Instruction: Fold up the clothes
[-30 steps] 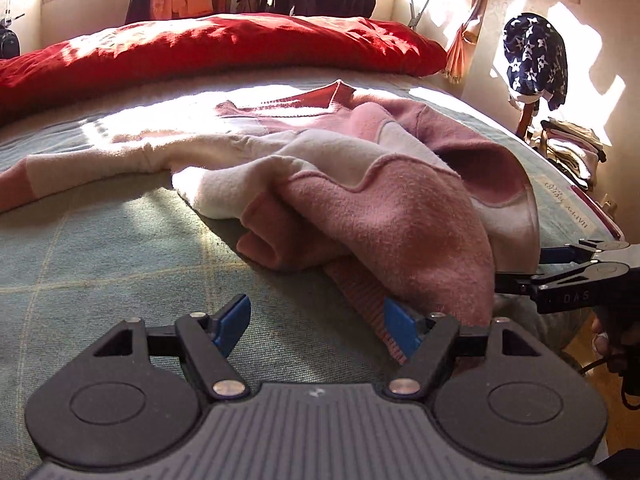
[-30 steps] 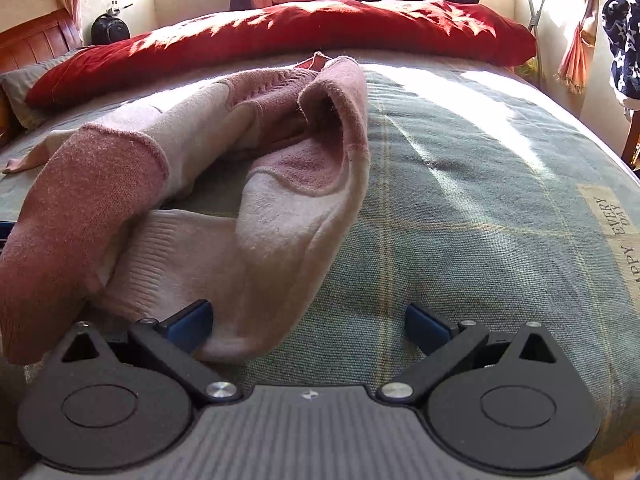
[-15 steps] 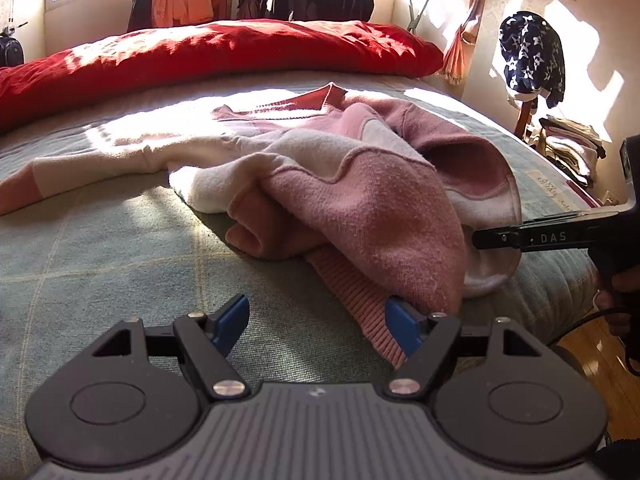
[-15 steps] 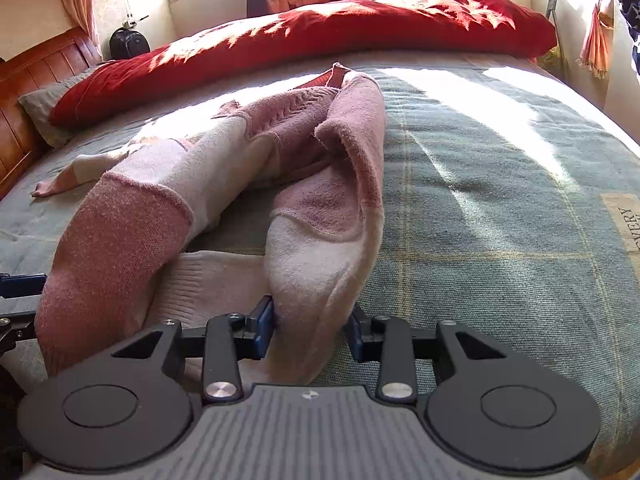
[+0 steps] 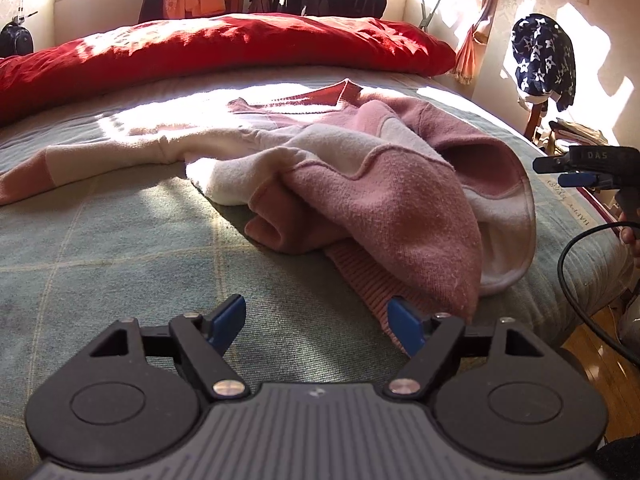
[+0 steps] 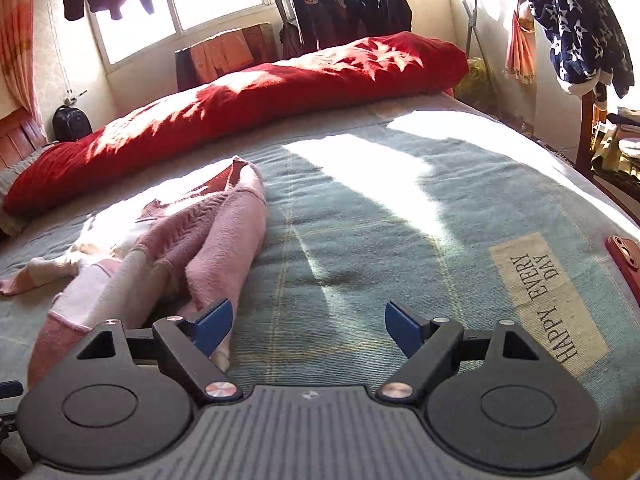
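Note:
A pink and cream sweater (image 5: 380, 208) lies crumpled on the grey-green bed cover (image 5: 120, 248), one sleeve stretched out to the left. My left gripper (image 5: 316, 316) is open low over the cover, its jaws still spreading a little. Only bare cover lies between them, and the ribbed hem (image 5: 360, 280) ends right at its right fingertip. My right gripper (image 6: 308, 320) is opening wide above the cover with nothing between its fingers. The sweater (image 6: 224, 248) lies beside its left finger. In the left wrist view the right gripper (image 5: 576, 168) hovers past the sweater's right edge.
A red duvet (image 5: 224, 48) is bunched along the far side of the bed. A chair draped with a star-patterned garment (image 6: 580, 28) stands at the right, a clothes rack (image 6: 348, 4) by the window. A "HAPPY EVERY DAY" patch (image 6: 548, 296) marks the cover near the right edge.
My right gripper closed on the sweater's right fold, then let it go, opened, and drew back up and to the right. The fold now rests on the bed. My left gripper stayed put.

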The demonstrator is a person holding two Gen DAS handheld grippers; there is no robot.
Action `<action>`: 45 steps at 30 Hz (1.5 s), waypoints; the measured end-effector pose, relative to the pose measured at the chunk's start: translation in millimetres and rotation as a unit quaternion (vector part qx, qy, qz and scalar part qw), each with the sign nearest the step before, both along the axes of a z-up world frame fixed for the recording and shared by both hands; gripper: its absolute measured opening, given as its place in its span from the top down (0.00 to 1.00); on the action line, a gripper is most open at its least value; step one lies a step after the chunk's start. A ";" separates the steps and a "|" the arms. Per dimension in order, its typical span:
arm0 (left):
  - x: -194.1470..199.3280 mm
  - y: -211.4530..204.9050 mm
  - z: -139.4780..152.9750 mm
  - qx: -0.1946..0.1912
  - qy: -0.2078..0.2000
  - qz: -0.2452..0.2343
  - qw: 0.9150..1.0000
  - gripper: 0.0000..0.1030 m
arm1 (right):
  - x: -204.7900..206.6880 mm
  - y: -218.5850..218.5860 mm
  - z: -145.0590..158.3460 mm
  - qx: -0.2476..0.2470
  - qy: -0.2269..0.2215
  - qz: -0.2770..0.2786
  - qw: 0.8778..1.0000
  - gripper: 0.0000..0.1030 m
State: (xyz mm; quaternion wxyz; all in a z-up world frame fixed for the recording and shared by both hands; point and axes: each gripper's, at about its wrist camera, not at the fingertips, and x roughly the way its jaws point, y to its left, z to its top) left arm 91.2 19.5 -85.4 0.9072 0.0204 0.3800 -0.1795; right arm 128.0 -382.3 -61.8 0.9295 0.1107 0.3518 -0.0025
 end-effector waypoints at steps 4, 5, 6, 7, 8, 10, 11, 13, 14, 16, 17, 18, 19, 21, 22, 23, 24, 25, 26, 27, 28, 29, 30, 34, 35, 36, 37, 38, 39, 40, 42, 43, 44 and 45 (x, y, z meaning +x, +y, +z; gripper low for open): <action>-1.1 -0.4 2.5 0.006 -0.002 -0.004 1.000 0.24 | 28.4 13.7 -36.2 -0.005 0.055 0.026 0.998 0.16; -1.2 0.5 3.1 0.006 -0.002 -0.002 1.000 0.23 | 31.1 21.7 -37.2 0.005 0.050 0.040 0.998 0.16; -0.6 1.7 3.4 0.007 -0.001 0.000 1.000 0.23 | 33.9 29.6 -35.8 0.016 0.043 0.052 0.998 0.16; 0.2 3.0 3.4 0.008 0.001 0.003 1.000 0.22 | 36.4 36.6 -33.4 0.026 0.035 0.061 0.997 0.16; 1.0 4.3 3.5 0.009 0.002 0.005 1.000 0.22 | 39.5 46.1 -29.7 0.034 0.026 0.072 0.996 0.16; 3.2 6.2 2.7 0.012 0.004 0.010 1.000 0.22 | 49.1 67.3 -23.9 0.039 0.017 0.095 0.995 0.16; 4.3 7.2 2.5 0.013 0.005 0.014 1.000 0.22 | 54.6 78.6 -22.9 0.037 0.017 0.107 0.993 0.16; 5.7 8.8 1.6 0.011 0.007 0.015 1.000 0.22 | 63.4 99.8 -23.6 0.035 0.018 0.129 0.991 0.16; 6.2 9.5 1.1 0.009 0.008 0.015 1.000 0.22 | 67.0 109.5 -24.2 0.034 0.018 0.139 0.990 0.16; 7.0 11.0 -0.8 0.010 0.011 0.016 1.000 0.22 | 72.6 125.1 -26.3 0.030 0.017 0.151 0.988 0.16; 7.4 12.0 -2.0 0.011 0.012 0.017 1.000 0.22 | 75.2 131.1 -28.4 0.031 0.018 0.154 0.987 0.16; 7.9 13.2 -3.3 0.011 0.014 0.020 1.000 0.22 | 77.3 135.1 -30.6 0.033 0.021 0.156 0.987 0.16; 8.1 14.5 -4.4 0.011 0.015 0.022 1.000 0.22 | 77.5 134.4 -32.7 0.040 0.022 0.154 0.987 0.16; 7.5 16.8 -5.8 0.009 0.016 0.023 1.000 0.22 | 75.2 127.8 -36.4 0.060 0.023 0.147 0.987 0.16; 7.1 17.6 -6.3 0.009 0.016 0.023 1.000 0.22 | 72.4 123.0 -37.6 0.070 0.024 0.144 0.987 0.16; 6.7 18.4 -6.7 0.008 0.016 0.023 1.000 0.22 | 67.4 116.2 -37.8 0.080 0.023 0.141 0.986 0.16; 6.7 19.2 -7.1 0.008 0.015 0.024 1.000 0.22 | 61.8 110.0 -37.6 0.087 0.022 0.139 0.986 0.16; 6.8 19.4 -7.4 0.008 0.015 0.024 1.000 0.22 | 55.2 104.3 -37.0 0.088 0.020 0.139 0.986 0.16; 7.0 19.4 -7.7 0.008 0.014 0.024 1.000 0.22 | 48.4 98.4 -36.6 0.089 0.019 0.139 0.986 0.16; 7.3 19.1 -8.1 0.008 0.014 0.023 1.000 0.22 | 42.7 92.9 -37.0 0.090 0.019 0.138 0.986 0.16; 7.7 18.2 -8.5 0.007 0.014 0.023 1.000 0.22 | 38.2 87.8 -38.7 0.093 0.022 0.135 0.986 0.16; 8.2 17.0 -8.9 0.006 0.014 0.022 1.000 0.22 | 33.8 82.8 -40.3 0.096 0.025 0.132 0.986 0.16; 8.4 15.3 -9.1 0.006 0.014 0.020 1.000 0.22 | 30.5 78.4 -42.8 0.100 0.029 0.132 0.986 0.16; 6.8 5.4 -8.3 0.008 0.014 0.010 1.000 0.22 | 27.0 71.0 -54.0 0.125 0.038 0.129 0.983 0.27; 5.9 3.4 -7.9 0.009 0.013 0.007 1.000 0.22 | 27.2 70.8 -55.1 0.129 0.038 0.129 0.983 0.33; 4.7 1.3 -7.6 0.010 0.013 0.004 1.000 0.22 | 27.8 71.5 -55.5 0.135 0.039 0.133 0.981 0.42; 3.6 -0.4 -7.2 0.012 0.012 0.003 1.000 0.22 | 28.8 73.2 -55.1 0.145 0.039 0.141 0.979 0.46; 2.8 -1.3 -6.9 0.013 0.012 0.003 1.000 0.22 | 29.6 76.2 -54.4 0.146 0.040 0.148 0.977 0.50; 2.2 -1.7 -6.6 0.014 0.012 0.003 1.000 0.22 | 30.2 80.8 -53.3 0.136 0.041 0.153 0.978 0.52; 1.6 -1.9 -6.2 0.014 0.012 0.004 1.000 0.22 | 30.8 85.4 -52.5 0.123 0.042 0.157 0.979 0.55; 0.2 -2.1 -5.5 0.015 0.011 0.006 1.000 0.22 | 31.0 89.3 -52.2 0.102 0.044 0.157 0.981 0.74; -0.5 -1.9 -5.3 0.016 0.011 0.007 1.000 0.22 | 30.8 87.8 -52.0 0.100 0.044 0.154 0.982 0.76; -1.3 -1.7 -5.0 0.017 0.011 0.008 1.000 0.22 | 29.9 85.5 -50.8 0.099 0.040 0.149 0.983 0.81; -2.0 -1.4 -4.8 0.018 0.011 0.008 1.000 0.22 | 28.5 83.2 -48.6 0.093 0.034 0.145 0.984 0.88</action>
